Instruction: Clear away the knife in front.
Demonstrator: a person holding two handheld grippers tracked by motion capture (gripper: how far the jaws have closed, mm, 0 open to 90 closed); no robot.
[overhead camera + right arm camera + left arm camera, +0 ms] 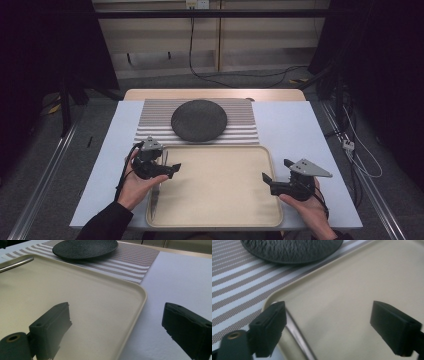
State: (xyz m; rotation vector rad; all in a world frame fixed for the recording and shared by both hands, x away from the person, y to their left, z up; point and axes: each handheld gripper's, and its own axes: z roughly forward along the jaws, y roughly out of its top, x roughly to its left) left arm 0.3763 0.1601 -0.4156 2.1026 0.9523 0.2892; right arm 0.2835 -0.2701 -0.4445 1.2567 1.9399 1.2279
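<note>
Presently, left gripper (170, 169) and right gripper (270, 176) are held apart, empty, over the tray (220, 220). Risk: the thin metal utensil (156, 192) is easily skidded against the rim if nipped off-centre.

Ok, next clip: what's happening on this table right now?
A person holds a tool in each hand over a beige plastic tray. Both are open and empty. The left tool hovers at the tray's left edge, next to thin metal utensils lying along that side. The right tool sits at the tray's right edge. Beyond the tray, a dark round textured plate rests on a striped grey placemat. Nothing is grasped yet.
</note>
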